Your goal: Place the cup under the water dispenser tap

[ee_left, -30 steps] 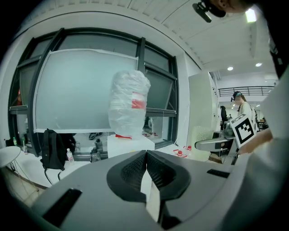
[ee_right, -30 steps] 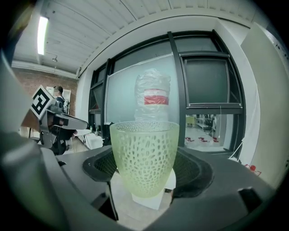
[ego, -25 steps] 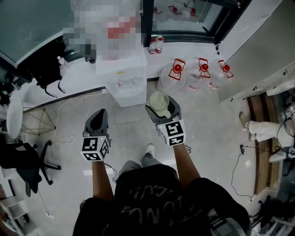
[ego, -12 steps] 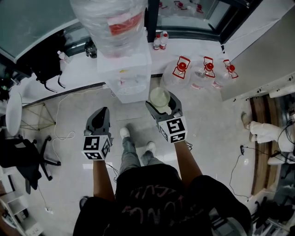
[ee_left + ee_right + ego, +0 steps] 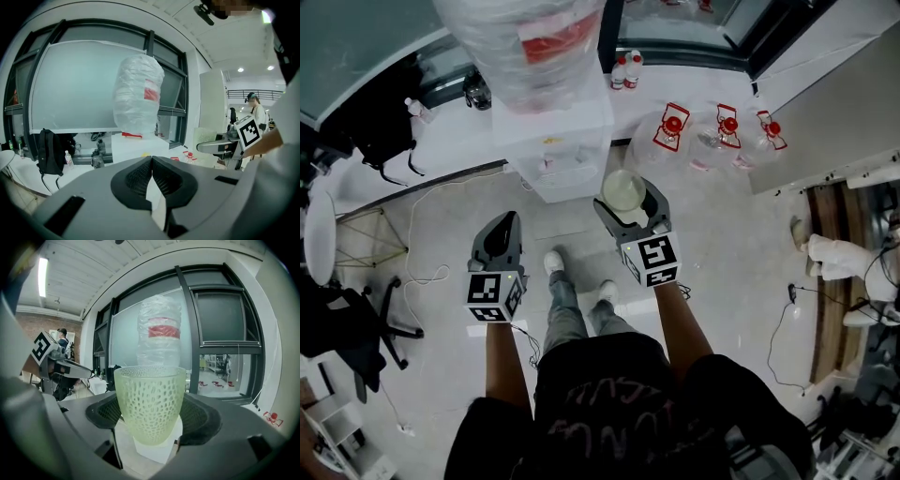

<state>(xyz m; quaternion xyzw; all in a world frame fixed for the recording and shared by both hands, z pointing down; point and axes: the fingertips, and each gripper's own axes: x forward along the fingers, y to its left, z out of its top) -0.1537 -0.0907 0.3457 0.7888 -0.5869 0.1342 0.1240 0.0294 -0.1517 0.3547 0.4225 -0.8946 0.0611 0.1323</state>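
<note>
The white water dispenser (image 5: 553, 141) stands straight ahead, topped by a big bottle wrapped in plastic (image 5: 525, 42). My right gripper (image 5: 628, 202) is shut on a pale green, dimpled cup (image 5: 623, 190), held upright just to the right of the dispenser's front and apart from it. The right gripper view has the cup (image 5: 150, 399) filling the middle between the jaws, with the bottle (image 5: 159, 336) behind it. At the lower left my left gripper (image 5: 499, 246) is shut and holds nothing; the dispenser (image 5: 136, 147) lies ahead of its closed jaws.
Several spare water jugs (image 5: 675, 136) with red labels lie on the floor right of the dispenser. A black backpack (image 5: 384, 131) rests at the window ledge, an office chair (image 5: 347, 328) stands at left, and cables (image 5: 422, 272) trail across the floor. Another person's feet (image 5: 825, 258) show at right.
The person has stepped forward. Both grippers have moved nearer to the dispenser, and the cup has come up beside its front.
</note>
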